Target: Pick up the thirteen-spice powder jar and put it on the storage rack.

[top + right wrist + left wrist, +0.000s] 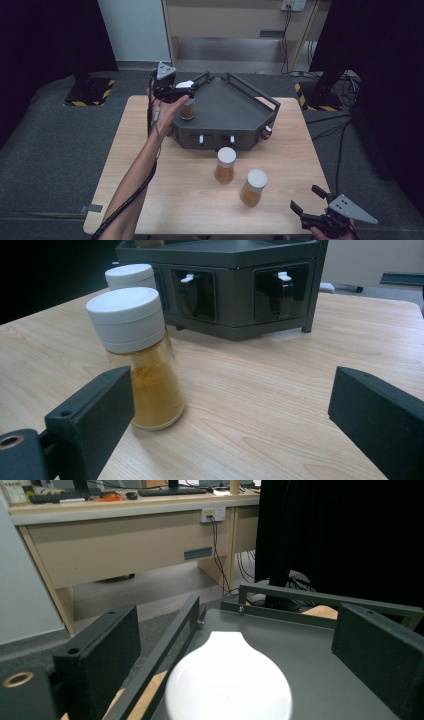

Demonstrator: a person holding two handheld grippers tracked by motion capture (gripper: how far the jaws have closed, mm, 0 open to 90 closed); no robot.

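Note:
A spice jar point(188, 109) with amber powder and a white cap point(229, 682) stands on the left of the top deck of a dark grey angular rack point(227, 112). My left gripper point(184, 90) hovers just above that jar, open, its jaws wide on either side of the cap without touching it. Two more white-capped amber jars point(225, 165) point(253, 187) stand on the wooden table in front of the rack. My right gripper point(306, 197) rests low at the table's near right corner, open and empty. In the right gripper view the nearer jar point(137, 357) stands ahead to the left of its jaws.
The rack point(225, 290) has a raised rail around its top and two front slots with dispenser knobs point(201, 139). The light wooden table point(290, 150) has bare room to the right and left of the jars. A desk and cables stand beyond the table.

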